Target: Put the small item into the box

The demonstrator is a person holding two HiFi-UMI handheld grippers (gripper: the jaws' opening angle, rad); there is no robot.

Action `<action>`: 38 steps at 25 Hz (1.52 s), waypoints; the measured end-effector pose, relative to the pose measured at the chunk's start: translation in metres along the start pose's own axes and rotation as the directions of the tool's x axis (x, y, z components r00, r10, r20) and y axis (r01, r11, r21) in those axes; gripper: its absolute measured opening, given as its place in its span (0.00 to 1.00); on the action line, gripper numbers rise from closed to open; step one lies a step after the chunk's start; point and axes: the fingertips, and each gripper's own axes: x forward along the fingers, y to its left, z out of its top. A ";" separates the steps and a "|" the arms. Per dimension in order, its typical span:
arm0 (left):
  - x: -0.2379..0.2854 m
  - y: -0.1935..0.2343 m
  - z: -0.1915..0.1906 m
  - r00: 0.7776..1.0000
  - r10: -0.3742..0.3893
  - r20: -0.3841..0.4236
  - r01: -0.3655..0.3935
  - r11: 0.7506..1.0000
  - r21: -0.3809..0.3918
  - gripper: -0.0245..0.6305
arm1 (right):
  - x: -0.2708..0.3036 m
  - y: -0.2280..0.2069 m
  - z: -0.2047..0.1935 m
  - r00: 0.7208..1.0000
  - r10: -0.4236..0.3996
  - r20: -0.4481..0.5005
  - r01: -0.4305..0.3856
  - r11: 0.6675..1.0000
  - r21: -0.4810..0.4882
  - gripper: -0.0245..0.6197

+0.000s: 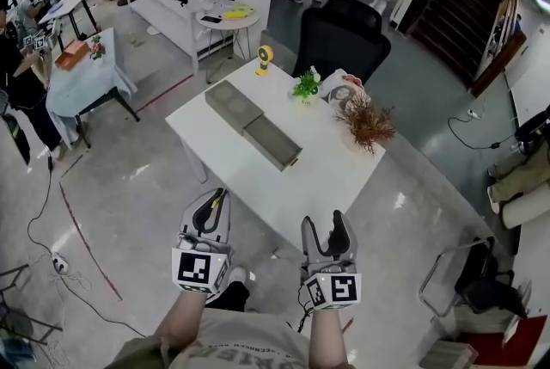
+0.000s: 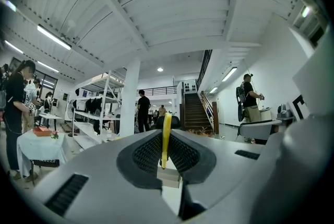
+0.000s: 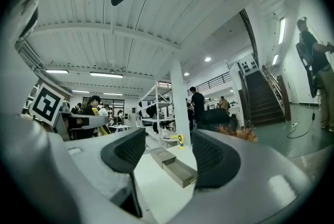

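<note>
My left gripper (image 1: 211, 208) hovers short of the white table's (image 1: 284, 178) near edge, shut on a thin yellow item (image 1: 216, 203). In the left gripper view the yellow item (image 2: 166, 137) stands on edge, pinched between the dark pads (image 2: 148, 153). My right gripper (image 1: 327, 231) is beside it, open and empty. An open grey box (image 1: 272, 142) lies on the middle of the table, with its grey lid (image 1: 233, 104) just behind and to the left. The right gripper view looks between the open jaws of the right gripper (image 3: 168, 157) at the box (image 3: 180, 172) and lid (image 3: 159, 156).
At the table's far side stand a small yellow fan (image 1: 264, 58), a green plant (image 1: 307, 84) and a dried brown bunch (image 1: 368, 123). A black chair (image 1: 342, 36) sits behind the table. Another table (image 1: 82, 75) and people are at the left. Cables lie on the floor.
</note>
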 end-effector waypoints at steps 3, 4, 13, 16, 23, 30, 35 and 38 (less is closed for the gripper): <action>0.030 0.019 0.001 1.000 -0.018 0.010 0.018 1.000 -0.008 0.09 | 0.034 0.000 0.004 1.000 0.001 0.009 -0.001 1.000 -0.021 0.46; 0.039 0.024 0.002 1.000 -0.028 0.010 0.028 1.000 -0.007 0.09 | 0.044 0.000 0.004 1.000 0.001 0.010 0.000 1.000 -0.026 0.46; 0.091 0.047 -0.013 0.994 -0.095 -0.046 0.092 0.994 -0.050 0.09 | 0.104 -0.001 -0.009 0.999 0.020 -0.036 -0.021 0.999 -0.042 0.46; 0.105 0.046 -0.029 0.988 -0.125 -0.096 0.119 0.991 -0.065 0.09 | 0.119 -0.005 -0.019 0.998 0.027 -0.065 -0.030 0.998 -0.047 0.46; 0.146 0.041 -0.057 0.977 -0.132 -0.169 0.119 0.989 -0.090 0.09 | 0.153 -0.032 -0.042 0.991 0.057 -0.123 -0.062 0.998 -0.031 0.46; 0.193 0.033 -0.068 0.975 -0.107 -0.196 0.091 0.992 -0.093 0.09 | 0.187 -0.065 -0.059 0.980 0.109 -0.165 -0.113 0.994 -0.014 0.46; 0.218 0.025 -0.085 0.966 -0.148 -0.212 0.089 0.960 -0.266 0.09 | 0.207 -0.071 -0.072 0.955 0.211 -0.210 -0.223 0.974 -0.036 0.46; 0.229 0.023 -0.098 0.959 -0.177 -0.221 0.077 0.915 -0.397 0.09 | 0.215 -0.063 -0.086 0.911 0.301 -0.281 -0.333 0.940 -0.070 0.46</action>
